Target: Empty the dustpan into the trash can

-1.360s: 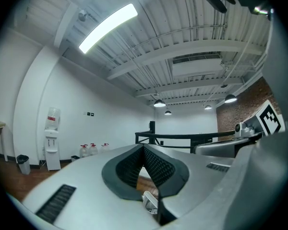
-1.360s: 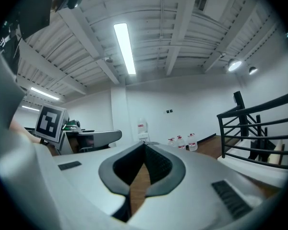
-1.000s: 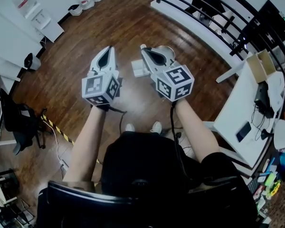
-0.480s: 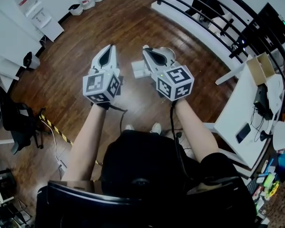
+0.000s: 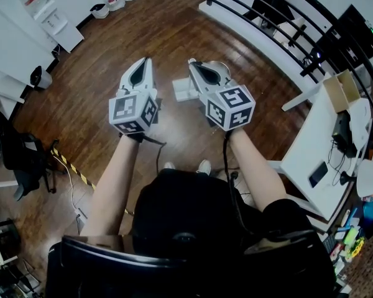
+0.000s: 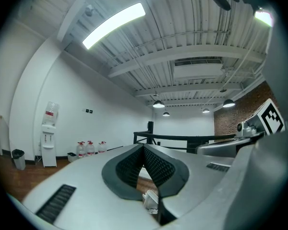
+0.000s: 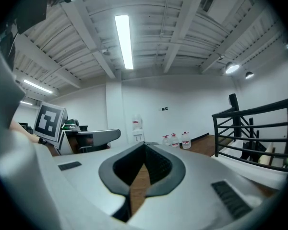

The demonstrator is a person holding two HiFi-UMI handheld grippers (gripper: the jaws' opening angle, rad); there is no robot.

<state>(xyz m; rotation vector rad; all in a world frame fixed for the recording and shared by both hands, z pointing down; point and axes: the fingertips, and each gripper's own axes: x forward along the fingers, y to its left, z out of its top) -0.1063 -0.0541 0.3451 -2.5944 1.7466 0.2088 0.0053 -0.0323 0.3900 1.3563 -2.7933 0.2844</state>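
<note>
Dustpan, or the white boxy thing taken for it, lay on the wood floor, touched by neither gripper. The left gripper had its jaws pressed fully together with nothing between them. Through the notch behind the tips, its own view showed only a strip of floor and a small white object lower down, probably that dustpan. The right gripper was likewise closed tight and empty, with bare floor showing through its notch. Both were held out side by side in front of the person, near level, with a gap between them and the marker cubes toward the body. In the head view the dustpan showed in that gap, just beside the right gripper. A round pale rim, likely the trash can, peeked out past that gripper's far side, mostly hidden. Farther off, a black railing ran along the floor's right edge. Water bottles and a dispenser stood by the far wall, and a white desk sat at the right.
</note>
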